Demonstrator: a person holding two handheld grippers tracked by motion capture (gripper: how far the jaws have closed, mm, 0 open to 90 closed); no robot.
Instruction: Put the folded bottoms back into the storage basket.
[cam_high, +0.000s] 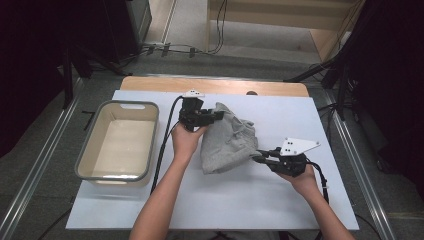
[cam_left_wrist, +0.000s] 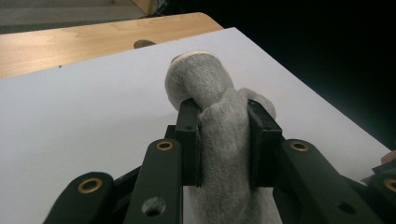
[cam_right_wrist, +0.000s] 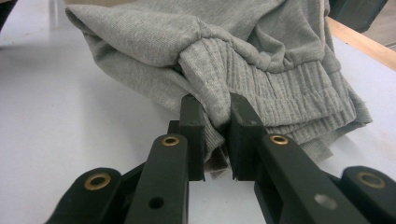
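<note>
While clamped by left gripper, right gripper: grey garment.

Left gripper, right gripper: jaws clamped.

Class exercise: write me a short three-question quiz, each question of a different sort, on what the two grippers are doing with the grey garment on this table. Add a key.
1. True or false: the left gripper and the right gripper are both shut on the grey garment.
2. Which part of the garment do the right gripper's fingers pinch? A) the ribbed band B) a button C) a zip
3. Fill in: to the left of the garment, on the white table, stands a grey ______.

Key
1. True; cloth is pinched between both pairs of fingers.
2. A
3. Tub, with nothing in it.
</note>
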